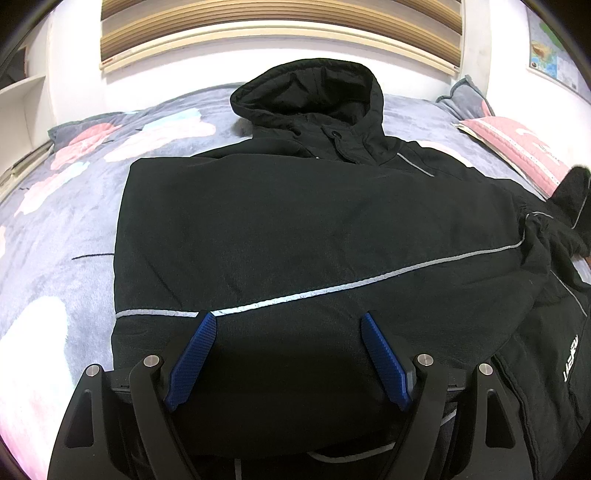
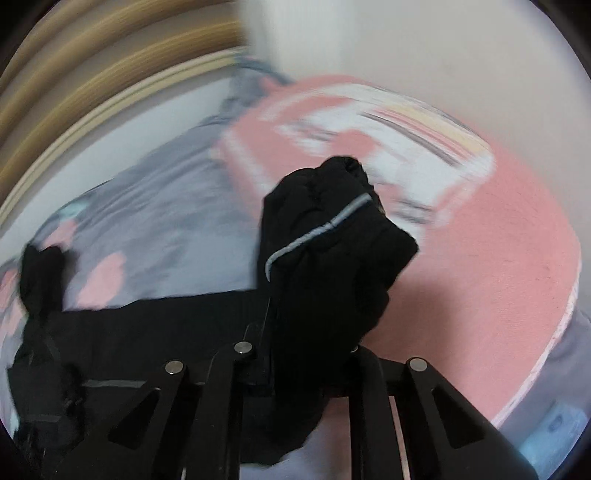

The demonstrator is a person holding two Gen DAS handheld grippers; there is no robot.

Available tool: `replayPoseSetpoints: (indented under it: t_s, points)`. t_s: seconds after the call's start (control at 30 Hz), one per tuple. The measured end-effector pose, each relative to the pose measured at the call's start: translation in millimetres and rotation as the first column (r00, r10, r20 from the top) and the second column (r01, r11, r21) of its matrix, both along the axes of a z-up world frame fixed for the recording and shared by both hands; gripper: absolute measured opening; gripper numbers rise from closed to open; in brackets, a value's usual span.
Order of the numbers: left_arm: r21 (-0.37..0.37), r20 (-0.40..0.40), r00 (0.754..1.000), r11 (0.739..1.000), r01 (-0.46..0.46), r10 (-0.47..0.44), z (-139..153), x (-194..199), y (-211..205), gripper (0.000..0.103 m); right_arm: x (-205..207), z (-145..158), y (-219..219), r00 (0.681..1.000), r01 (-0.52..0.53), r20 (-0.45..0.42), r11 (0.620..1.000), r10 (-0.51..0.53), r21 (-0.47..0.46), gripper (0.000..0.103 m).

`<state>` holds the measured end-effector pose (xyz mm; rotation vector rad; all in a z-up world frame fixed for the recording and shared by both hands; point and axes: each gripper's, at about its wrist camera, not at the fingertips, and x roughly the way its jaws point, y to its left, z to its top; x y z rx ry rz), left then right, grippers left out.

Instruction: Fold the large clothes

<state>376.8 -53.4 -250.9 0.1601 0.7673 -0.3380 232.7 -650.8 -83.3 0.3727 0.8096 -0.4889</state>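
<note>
A black hooded jacket with grey reflective stripes lies on the bed, hood at the far end. Its left sleeve is folded across the body. My left gripper is open, its blue fingertips hovering just over the jacket's lower part, holding nothing. My right gripper is shut on the jacket's right sleeve cuff and holds it lifted above the bed; its fingers are hidden by the bunched black cloth. The lifted cuff also shows at the right edge of the left wrist view.
The bed has a grey floral blanket. A pink pillow lies at the right side, also in the right wrist view. A wooden headboard and white wall stand behind. The right wrist view is motion-blurred.
</note>
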Motion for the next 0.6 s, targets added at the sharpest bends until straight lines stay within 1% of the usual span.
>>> replayPoseSetpoints:
  t_s: [0.03,0.1,0.17,0.23,0.3,0.37,0.43,0.47,0.53,0.57,0.6]
  points:
    - [0.003,-0.004,1.0,1.0,0.001,-0.001,0,0,0,0.082,5,6,15,1.0,-0.027,-0.004,1.0,0.027,-0.012,0.017]
    - [0.015,-0.024,1.0,1.0,0.004,-0.003,4,3,-2,0.082,21,25,63,0.993,-0.117,-0.009,0.993,0.117,-0.022,0.017]
    - [0.02,-0.04,0.999,1.0,0.006,-0.005,15,2,-1,0.082,37,42,113,0.979,-0.203,-0.017,0.978,0.202,-0.046,0.017]
    - [-0.01,-0.032,0.999,1.0,0.014,-0.014,30,-5,3,0.082,47,55,158,0.961,-0.276,-0.018,0.958,0.275,-0.076,0.017]
    - [-0.062,-0.024,0.999,0.998,0.022,-0.023,50,-15,10,0.082,60,73,218,0.927,-0.374,-0.023,0.921,0.374,-0.106,0.017]
    - [-0.099,-0.002,1.0,0.995,0.03,-0.03,70,-27,19,0.082,70,88,271,0.893,-0.449,-0.022,0.887,0.45,-0.111,0.017]
    - [-0.107,0.018,0.999,0.994,0.031,-0.029,84,-37,28,0.082,78,98,314,0.863,-0.502,-0.013,0.857,0.504,-0.119,0.017]
    - [-0.109,0.034,0.999,0.994,0.031,-0.028,92,-43,33,0.082,84,104,343,0.843,-0.534,-0.001,0.835,0.538,-0.132,0.017]
    - [-0.114,0.06,0.998,0.993,0.028,-0.021,103,-53,43,0.082,90,107,380,0.815,-0.572,0.015,0.809,0.579,-0.139,0.017]
    - [-0.128,0.07,0.997,0.991,0.029,-0.02,108,-59,51,0.082,94,108,407,0.791,-0.604,0.021,0.785,0.612,-0.136,0.017]
    - [-0.142,0.073,0.997,0.989,0.031,-0.02,111,-62,57,0.082,98,107,427,0.773,-0.626,0.028,0.769,0.634,-0.128,0.017]
